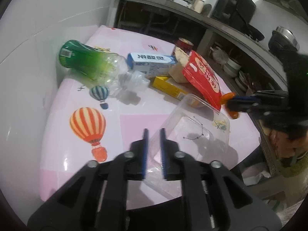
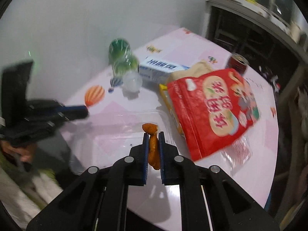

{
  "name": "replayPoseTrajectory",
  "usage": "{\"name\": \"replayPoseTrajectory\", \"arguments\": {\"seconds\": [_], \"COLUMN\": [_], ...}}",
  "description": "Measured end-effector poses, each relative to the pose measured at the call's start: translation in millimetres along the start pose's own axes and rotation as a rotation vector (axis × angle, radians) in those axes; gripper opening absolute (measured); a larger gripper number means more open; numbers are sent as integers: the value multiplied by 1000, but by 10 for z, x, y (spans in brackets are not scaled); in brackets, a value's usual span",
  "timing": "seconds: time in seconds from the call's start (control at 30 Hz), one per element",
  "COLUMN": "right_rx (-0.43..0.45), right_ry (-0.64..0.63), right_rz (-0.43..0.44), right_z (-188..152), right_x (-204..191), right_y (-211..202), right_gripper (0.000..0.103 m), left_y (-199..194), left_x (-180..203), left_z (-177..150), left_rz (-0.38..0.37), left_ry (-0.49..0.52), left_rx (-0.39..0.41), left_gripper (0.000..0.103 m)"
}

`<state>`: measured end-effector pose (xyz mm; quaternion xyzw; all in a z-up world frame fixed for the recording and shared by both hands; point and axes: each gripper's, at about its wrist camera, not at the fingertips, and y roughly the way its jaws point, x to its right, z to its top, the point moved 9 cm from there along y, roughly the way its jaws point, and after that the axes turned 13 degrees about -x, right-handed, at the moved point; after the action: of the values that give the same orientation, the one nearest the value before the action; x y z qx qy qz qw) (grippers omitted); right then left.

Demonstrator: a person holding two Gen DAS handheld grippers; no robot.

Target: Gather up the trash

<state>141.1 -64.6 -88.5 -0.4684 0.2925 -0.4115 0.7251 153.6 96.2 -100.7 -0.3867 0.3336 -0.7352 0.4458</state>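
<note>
Orange peel (image 2: 153, 150) between right claw (image 2: 153, 134) pads

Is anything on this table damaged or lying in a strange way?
Yes. The green plastic bottle lies on its side, crushed near the neck. The red snack bag leans tilted across the yellow box and the clear plastic container.

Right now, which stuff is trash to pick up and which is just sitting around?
Trash:
orange peel, pinched in the right claw
clear plastic tray, edge between the left claw fingers
green bottle
red snack bag
blue-white carton
yellow box
red can

Just sitting:
stacked dishes
metal pot
</note>
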Motion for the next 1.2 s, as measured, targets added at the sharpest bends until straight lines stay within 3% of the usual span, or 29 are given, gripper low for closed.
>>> {"name": "replayPoseTrajectory", "arguments": {"seconds": [0.1, 0.3, 0.37, 0.47, 0.63, 0.93, 1.07, 1.2], "right_rx": [25, 11, 11, 46, 83, 21, 13, 20], "right_ry": [97, 300, 346, 406, 471, 515, 529, 545], "right_rz": [45, 155, 167, 194, 190, 17, 9, 26], "right_z": [-159, -535, -604, -653, -751, -940, -972, -1012], "right_x": [96, 225, 232, 293, 464, 750, 798, 832], "right_y": [-92, 65, 168, 181, 96, 304, 397, 438], "right_gripper": [10, 10, 10, 10, 10, 10, 11, 11], "left_y": [91, 119, 121, 71, 90, 314, 306, 351], "left_x": [14, 246, 405, 527, 514, 521, 497, 589], "left_z": [-24, -258, -361, -361, -217, 69, 116, -62], "left_rz": [-11, -141, -215, -257, -206, -116, -110, -189], "left_ry": [-16, -20, 4, 26, 26, 82, 72, 51], "left_rx": [-42, -135, -184, -187, -162, -198, -207, -277], "left_gripper": [15, 15, 16, 22, 23, 23, 23, 23]}}
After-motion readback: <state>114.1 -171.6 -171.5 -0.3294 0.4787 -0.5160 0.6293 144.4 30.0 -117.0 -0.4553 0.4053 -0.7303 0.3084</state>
